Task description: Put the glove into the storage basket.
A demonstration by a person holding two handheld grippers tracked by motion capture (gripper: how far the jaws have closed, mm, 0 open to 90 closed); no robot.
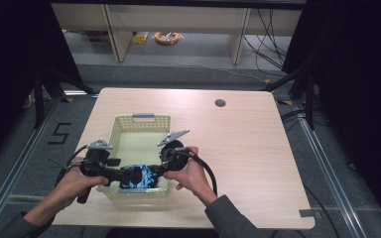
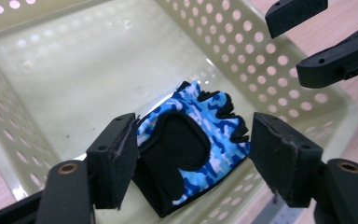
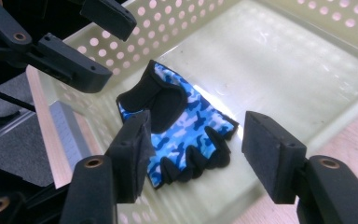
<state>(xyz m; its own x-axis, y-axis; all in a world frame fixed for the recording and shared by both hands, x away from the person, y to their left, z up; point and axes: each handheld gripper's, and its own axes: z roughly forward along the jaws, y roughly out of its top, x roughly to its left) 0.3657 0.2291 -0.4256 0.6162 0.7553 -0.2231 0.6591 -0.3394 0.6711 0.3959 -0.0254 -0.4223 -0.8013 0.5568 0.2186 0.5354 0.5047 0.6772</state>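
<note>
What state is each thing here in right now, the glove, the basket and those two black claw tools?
Glove: lying flat on the basket floor, palm pad up, not gripped.
Basket: upright on the table, holding just the glove.
Left gripper: jaws open, above the glove.
Right gripper: jaws open, above the glove.

glove (image 2: 193,140) — blue camo, black palm | flat on basket (image 2: 98,60) floor — near corner

A black 5 (image 1: 59,134) is marked on the floor (image 1: 25,148) left of the desk (image 1: 238,144).
</note>
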